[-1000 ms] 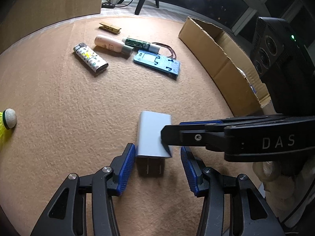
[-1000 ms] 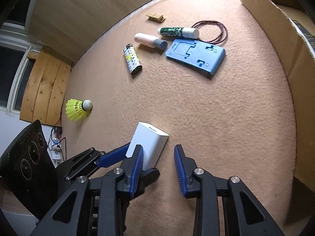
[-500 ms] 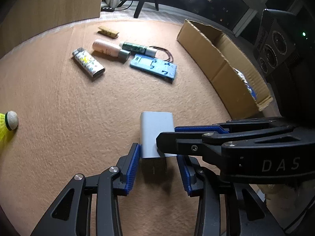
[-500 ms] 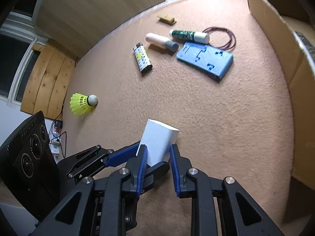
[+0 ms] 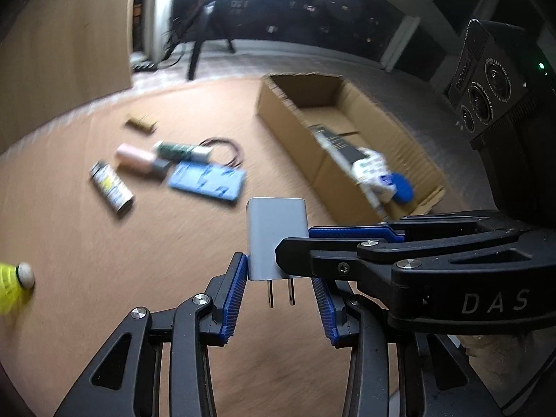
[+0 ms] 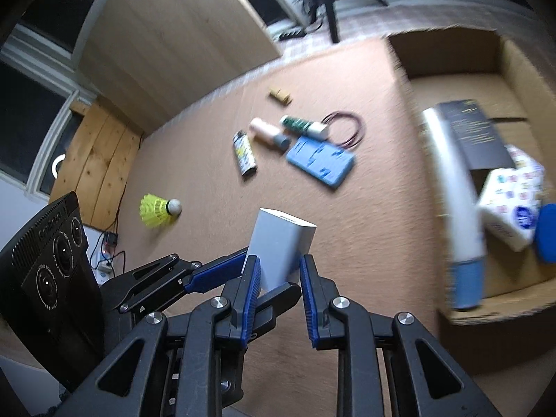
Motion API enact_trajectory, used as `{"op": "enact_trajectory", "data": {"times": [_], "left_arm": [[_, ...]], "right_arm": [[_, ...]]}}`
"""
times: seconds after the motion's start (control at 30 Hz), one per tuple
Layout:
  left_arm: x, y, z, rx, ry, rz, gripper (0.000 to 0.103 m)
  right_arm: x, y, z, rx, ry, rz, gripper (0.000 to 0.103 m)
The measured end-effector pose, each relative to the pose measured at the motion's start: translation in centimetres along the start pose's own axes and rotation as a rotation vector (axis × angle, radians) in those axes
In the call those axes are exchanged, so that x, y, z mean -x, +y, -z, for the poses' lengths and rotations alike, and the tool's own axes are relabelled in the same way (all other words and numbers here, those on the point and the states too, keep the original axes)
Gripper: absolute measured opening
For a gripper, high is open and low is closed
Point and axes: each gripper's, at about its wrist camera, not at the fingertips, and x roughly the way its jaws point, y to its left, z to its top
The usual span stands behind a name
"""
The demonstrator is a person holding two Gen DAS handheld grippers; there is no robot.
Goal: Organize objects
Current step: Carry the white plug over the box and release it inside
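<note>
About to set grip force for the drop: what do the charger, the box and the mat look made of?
Charger: looks like hard plastic, smooth matte pale grey shell, with two metal prongs. Box: corrugated cardboard, brown, fluting visible at its cut edges. Mat: seems felt or short-pile fabric, tan with a fuzzy grain, though blur leaves that open.
</note>
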Motion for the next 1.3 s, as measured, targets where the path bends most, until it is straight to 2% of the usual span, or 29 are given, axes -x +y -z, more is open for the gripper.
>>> {"op": "enact_trajectory", "data": {"times": [0.37, 0.7, 1.0, 1.03, 1.07, 1.13, 1.3], "left_arm": [[-2.6, -8.2, -4.5, -0.116, -0.022, 0.070, 0.041], [-5.9, -12.9, -6.2, -0.176, 0.003, 0.121, 0.041], [-7.1, -14.1, -6.6, -0.178, 0.019, 0.135, 0.042], [-7.2, -13.9, -6.7, -0.174, 0.019, 0.133, 0.046], [-7.1, -13.8, -6.7, -0.170, 0.019, 0.127, 0.050], [-6.7, -13.5, -6.7, -0.166, 0.012, 0.122, 0.051], [-5.5, -12.4, -6.3, -0.146, -0.004, 0.106, 0.051]], "right_arm": [[6.9, -6.3, -0.3, -0.099, -0.120, 0.044, 0.022], [9.7, -11.0, -0.2, -0.164, -0.157, 0.086, 0.022], [10.2, -12.7, 0.0, -0.182, -0.160, 0.094, 0.022], [10.3, -12.6, 0.0, -0.175, -0.165, 0.098, 0.022], [10.4, -12.5, 0.0, -0.174, -0.174, 0.108, 0.024], [10.6, -12.3, 0.0, -0.170, -0.185, 0.136, 0.035], [10.5, -12.0, 0.0, -0.165, -0.194, 0.132, 0.035]]}}
